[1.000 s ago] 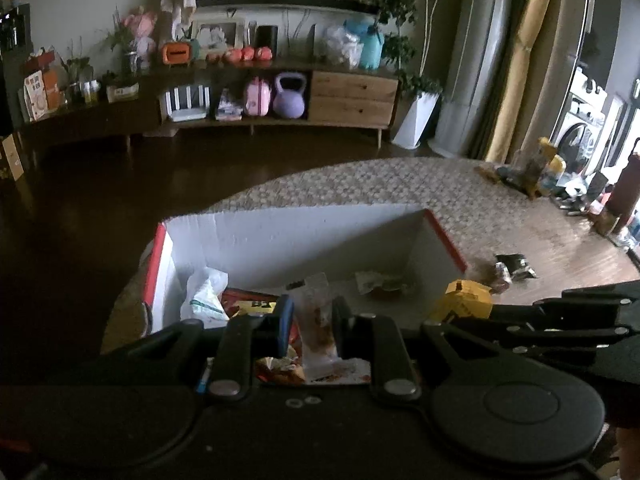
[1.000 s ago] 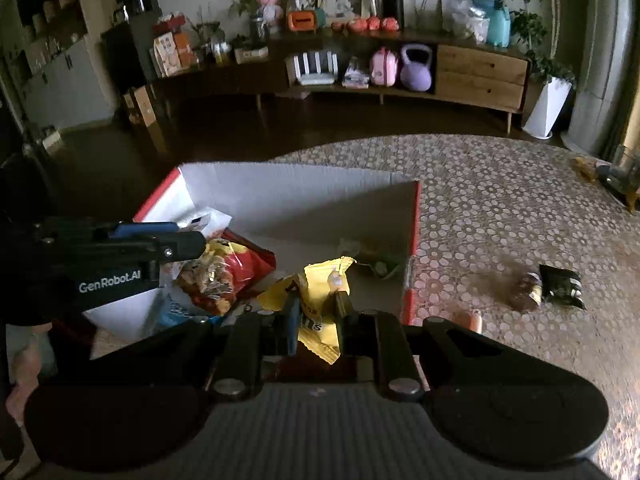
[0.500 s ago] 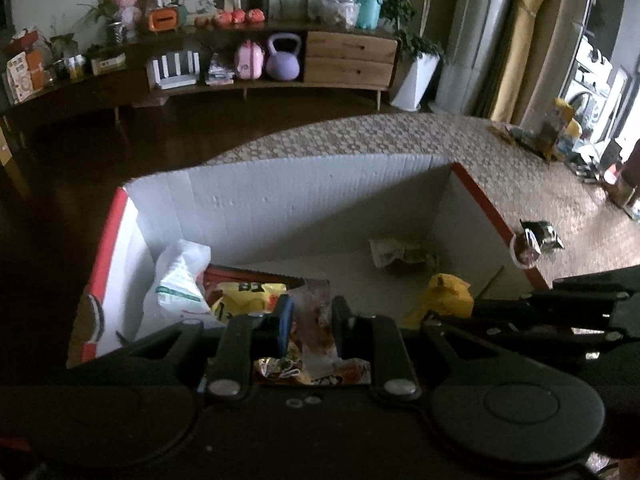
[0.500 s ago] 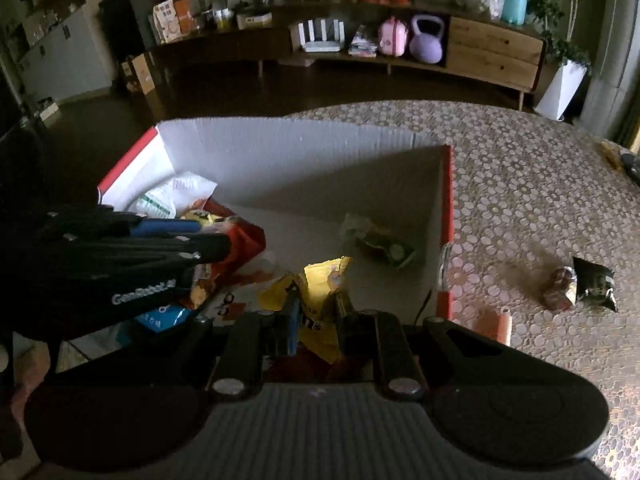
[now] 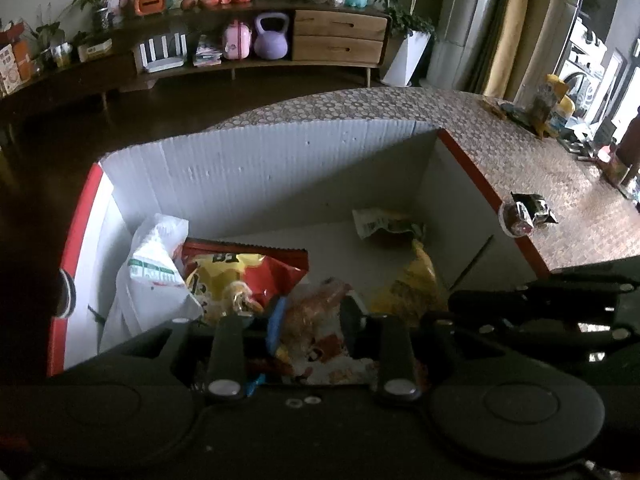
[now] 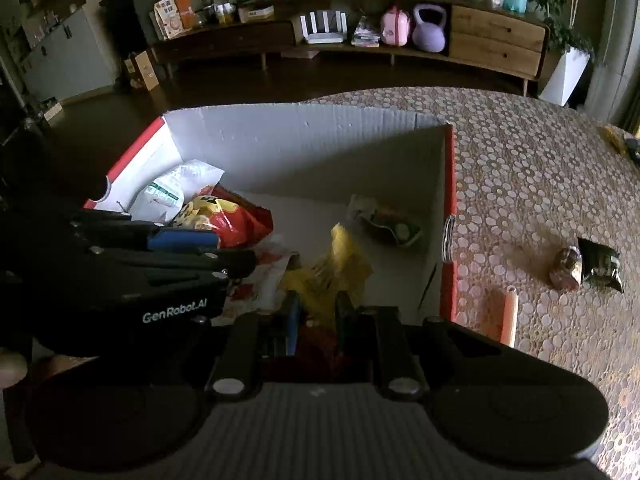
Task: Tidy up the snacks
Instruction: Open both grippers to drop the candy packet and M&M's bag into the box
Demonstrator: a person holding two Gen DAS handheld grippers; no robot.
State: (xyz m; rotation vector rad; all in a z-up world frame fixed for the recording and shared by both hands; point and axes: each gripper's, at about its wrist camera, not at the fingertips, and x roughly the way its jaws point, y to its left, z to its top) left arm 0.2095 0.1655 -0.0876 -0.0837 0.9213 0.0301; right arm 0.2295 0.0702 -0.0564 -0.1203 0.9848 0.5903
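While a clear-fronted orange snack packet (image 5: 316, 320) sits low inside the white cardboard box (image 5: 260, 176), the left gripper (image 5: 312, 320) has just been parting its jaws, the packet between them and no firm pinch visible. Alongside, the right gripper (image 6: 318, 312) is pressed tight on a yellow snack bag (image 6: 340, 268), also inside the box (red bag (image 5: 248, 268) and white bag (image 5: 152, 272) at left). Two small packets (image 6: 586, 266) lie outside on the patterned tabletop (image 6: 540, 168).

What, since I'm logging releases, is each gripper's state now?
Left gripper: jaws just opening, clear snack packet between them.
Right gripper: shut on yellow packet.
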